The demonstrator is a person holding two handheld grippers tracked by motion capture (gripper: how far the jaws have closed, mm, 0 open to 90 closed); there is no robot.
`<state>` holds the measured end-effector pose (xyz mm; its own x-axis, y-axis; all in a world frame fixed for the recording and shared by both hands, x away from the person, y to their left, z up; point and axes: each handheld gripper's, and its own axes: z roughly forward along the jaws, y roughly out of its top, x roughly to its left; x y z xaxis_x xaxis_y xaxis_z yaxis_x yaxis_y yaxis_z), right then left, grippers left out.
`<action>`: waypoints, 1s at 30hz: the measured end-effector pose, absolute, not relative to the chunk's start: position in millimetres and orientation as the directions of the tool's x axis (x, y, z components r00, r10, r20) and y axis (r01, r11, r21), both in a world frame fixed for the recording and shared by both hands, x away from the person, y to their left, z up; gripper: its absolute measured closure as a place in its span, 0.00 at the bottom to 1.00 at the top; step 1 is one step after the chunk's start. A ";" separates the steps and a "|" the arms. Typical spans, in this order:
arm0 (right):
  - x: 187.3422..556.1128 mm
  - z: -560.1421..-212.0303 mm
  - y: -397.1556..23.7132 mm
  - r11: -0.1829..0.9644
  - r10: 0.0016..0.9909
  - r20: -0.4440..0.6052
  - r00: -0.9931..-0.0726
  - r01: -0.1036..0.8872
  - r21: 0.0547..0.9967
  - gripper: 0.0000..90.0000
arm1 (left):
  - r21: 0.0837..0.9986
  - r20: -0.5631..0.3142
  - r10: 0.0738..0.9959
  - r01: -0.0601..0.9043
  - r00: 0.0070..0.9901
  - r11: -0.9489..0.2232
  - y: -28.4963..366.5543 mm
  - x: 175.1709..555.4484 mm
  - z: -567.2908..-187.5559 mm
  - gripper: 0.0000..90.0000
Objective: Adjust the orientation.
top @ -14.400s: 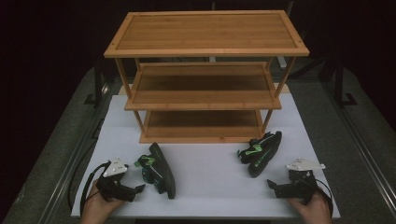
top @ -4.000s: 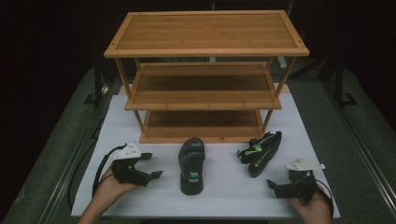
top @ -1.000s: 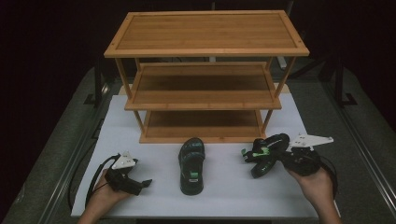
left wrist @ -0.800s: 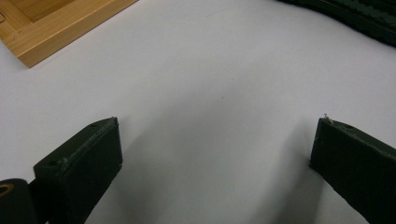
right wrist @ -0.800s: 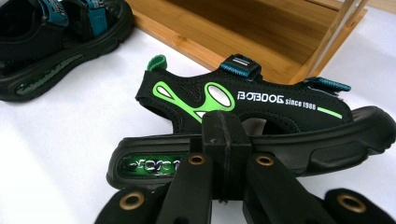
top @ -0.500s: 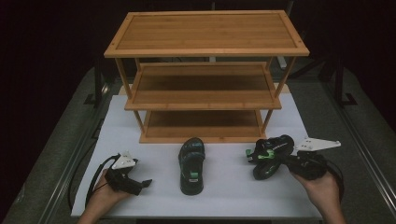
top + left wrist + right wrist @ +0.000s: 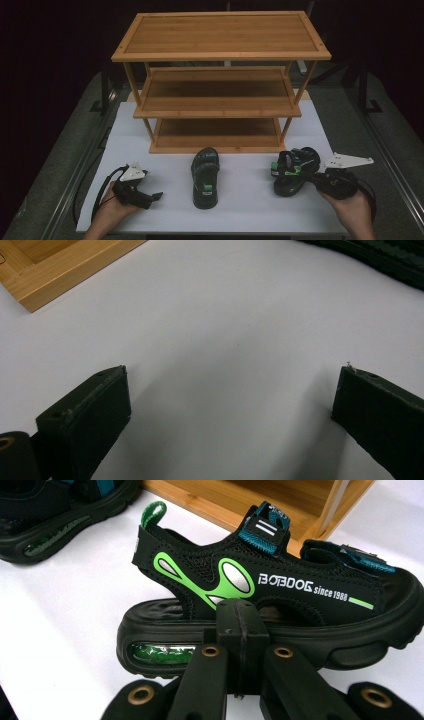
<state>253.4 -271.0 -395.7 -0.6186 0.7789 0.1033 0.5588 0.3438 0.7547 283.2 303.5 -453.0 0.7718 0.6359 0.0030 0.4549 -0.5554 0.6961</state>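
Black sandal (image 7: 265, 605) is clenched at its side wall by the right claw (image 7: 239, 630); keep it level, set it parallel beside the other sandal (image 7: 205, 176); left claw (image 7: 230, 415) rests released.

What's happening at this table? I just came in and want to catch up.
A person works two handheld grippers in front of a bamboo shoe rack. The right gripper is shut on the side of a black-and-green sandal. Its mate lies mid-table. The left gripper rests open, holding nothing.

2 black sandals (image 7: 205, 176) (image 7: 294, 170), 1 three-tier bamboo rack (image 7: 220, 75), 2 grippers (image 7: 156, 196) (image 7: 311, 178), 1 white table (image 7: 250, 205).
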 end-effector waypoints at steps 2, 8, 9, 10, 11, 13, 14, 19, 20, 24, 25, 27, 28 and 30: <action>252.6 -396.7 -272.2 0.339 0.779 0.108 -0.618 0.560 0.756 1.00 | 0.696 0.003 0.636 0.455 0.772 -0.555 303.6 283.3 -453.0 0.02; 248.6 -403.2 -279.3 0.321 0.776 0.131 -0.616 0.566 0.759 1.00 | 0.696 0.003 0.636 0.455 0.772 -0.556 303.6 283.3 -453.0 0.02; 247.0 -406.5 -282.2 0.313 0.775 0.140 -0.616 0.566 0.763 1.00 | 0.696 0.003 0.636 0.455 0.772 -0.555 303.5 283.3 -453.0 0.02; 247.0 -406.5 -282.2 0.313 0.775 0.140 -0.616 0.566 0.763 1.00 | 0.696 0.003 0.636 0.455 0.772 -0.555 303.5 283.3 -453.0 0.02; 246.1 -407.7 -282.9 0.309 0.775 0.144 -0.616 0.567 0.763 1.00 | 0.696 0.003 0.636 0.455 0.772 -0.556 303.5 283.3 -453.0 0.02; 244.1 -411.7 -286.4 0.304 0.773 0.152 -0.616 0.570 0.763 1.00 | 0.696 0.003 0.636 0.455 0.772 -0.556 303.5 283.3 -453.0 0.02; 243.0 -414.0 -288.2 0.298 0.772 0.159 -0.616 0.570 0.766 1.00 | 0.696 0.003 0.636 0.455 0.772 -0.556 303.5 283.3 -453.0 0.02; 242.0 -420.9 -294.2 0.274 0.757 0.191 -0.624 0.570 0.775 1.00 | 0.696 0.003 0.636 0.455 0.772 -0.556 303.5 283.3 -452.9 0.02; 241.3 -423.0 -296.1 0.275 0.755 0.197 -0.626 0.574 0.772 1.00 | 0.696 0.003 0.636 0.455 0.772 -0.556 303.5 283.3 -453.0 0.02; 237.7 -429.6 -299.6 0.272 0.754 0.208 -0.623 0.585 0.764 1.00 | 0.696 0.002 0.636 0.455 0.772 -0.555 303.5 283.3 -453.0 0.02; 237.7 -429.6 -299.6 0.272 0.754 0.208 -0.623 0.585 0.764 1.00 | 0.696 0.002 0.636 0.455 0.772 -0.555 303.5 283.3 -453.0 0.02; 235.8 -430.4 -301.0 0.277 0.755 0.209 -0.621 0.592 0.757 0.99 | 0.696 0.003 0.636 0.455 0.772 -0.556 303.5 283.2 -453.0 0.02; 231.8 -428.3 -304.4 0.269 0.759 0.211 -0.616 0.592 0.760 0.95 | 0.696 0.003 0.636 0.455 0.772 -0.556 303.5 283.3 -453.0 0.02; 229.8 -425.6 -306.9 0.259 0.765 0.209 -0.609 0.588 0.767 0.93 | 0.696 0.003 0.636 0.455 0.772 -0.556 303.5 283.3 -453.0 0.02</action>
<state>229.8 -306.9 -425.6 -0.6092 0.7651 0.2088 0.5877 0.2587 0.7666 283.3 303.5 -453.0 0.7719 0.6358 0.0026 0.4554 -0.5557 0.6956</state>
